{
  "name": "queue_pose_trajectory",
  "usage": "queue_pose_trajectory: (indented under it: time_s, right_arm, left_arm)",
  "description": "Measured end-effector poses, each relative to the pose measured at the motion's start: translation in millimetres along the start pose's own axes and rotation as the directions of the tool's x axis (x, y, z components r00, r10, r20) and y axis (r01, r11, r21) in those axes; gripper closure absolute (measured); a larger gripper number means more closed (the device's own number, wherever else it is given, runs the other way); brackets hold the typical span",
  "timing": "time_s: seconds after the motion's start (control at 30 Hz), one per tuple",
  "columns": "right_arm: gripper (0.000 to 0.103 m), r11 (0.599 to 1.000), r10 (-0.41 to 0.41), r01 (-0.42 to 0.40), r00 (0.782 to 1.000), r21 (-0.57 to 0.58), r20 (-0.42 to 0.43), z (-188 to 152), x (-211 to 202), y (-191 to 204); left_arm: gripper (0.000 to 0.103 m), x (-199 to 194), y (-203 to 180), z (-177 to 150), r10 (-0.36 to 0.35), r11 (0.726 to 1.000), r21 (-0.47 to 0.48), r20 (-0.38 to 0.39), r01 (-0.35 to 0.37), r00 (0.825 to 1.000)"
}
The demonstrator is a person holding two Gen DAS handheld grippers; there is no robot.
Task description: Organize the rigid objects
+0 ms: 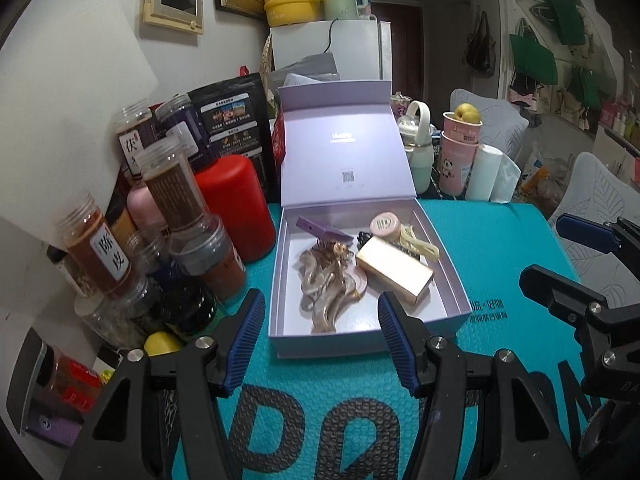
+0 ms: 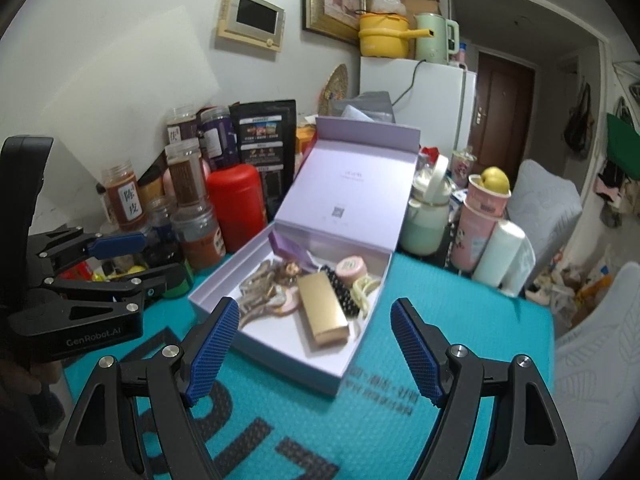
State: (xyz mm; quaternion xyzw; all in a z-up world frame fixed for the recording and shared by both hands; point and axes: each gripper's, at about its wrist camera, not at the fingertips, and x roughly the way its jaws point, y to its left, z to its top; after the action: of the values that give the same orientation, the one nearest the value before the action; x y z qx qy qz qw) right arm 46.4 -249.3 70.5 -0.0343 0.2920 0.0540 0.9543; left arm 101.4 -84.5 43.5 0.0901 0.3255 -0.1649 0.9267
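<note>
An open lilac box (image 1: 276,312) (image 2: 208,294) sits on the teal mat, its lid standing up behind. Inside lie a gold rectangular case (image 1: 396,270) (image 2: 323,314), a beige hair claw (image 1: 324,296) (image 2: 256,296), a purple clip (image 1: 324,232) (image 2: 290,250), a round pink tin (image 1: 385,226) (image 2: 351,268), a black beaded clip (image 2: 340,288) and a cream clip (image 1: 420,242) (image 2: 366,288). My left gripper (image 1: 322,344) is open and empty just in front of the box. My right gripper (image 2: 316,350) is open and empty at the box's near right corner.
Several spice jars (image 1: 96,248) and a red canister (image 1: 236,208) (image 2: 236,208) crowd the left side by the wall. A mint bottle (image 1: 418,148) (image 2: 426,216), pink cups (image 1: 460,152) (image 2: 480,224) with a yellow fruit and a white roll (image 2: 500,256) stand behind right. The teal mat (image 1: 492,248) (image 2: 460,320) lies under the box.
</note>
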Motion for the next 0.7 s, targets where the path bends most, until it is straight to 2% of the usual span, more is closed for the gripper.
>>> queue_pose_trajectory:
  time_s: [0.4,0.7]
  right_arm:
    - [0.024,0.998,0.013,-0.009,0.998,0.066,-0.060,-41,1,5]
    - [0.024,0.996,0.006,-0.001,0.998,0.087,-0.055,-48,-6,6]
  left_arm:
    - [0.045,-10,-2,-30,0.021,0.999,-0.030,0.002,-0.021,1.000]
    - [0.045,-8,1,-38,0.014,0.999,-0.040,-0.015,-0.015,1.000]
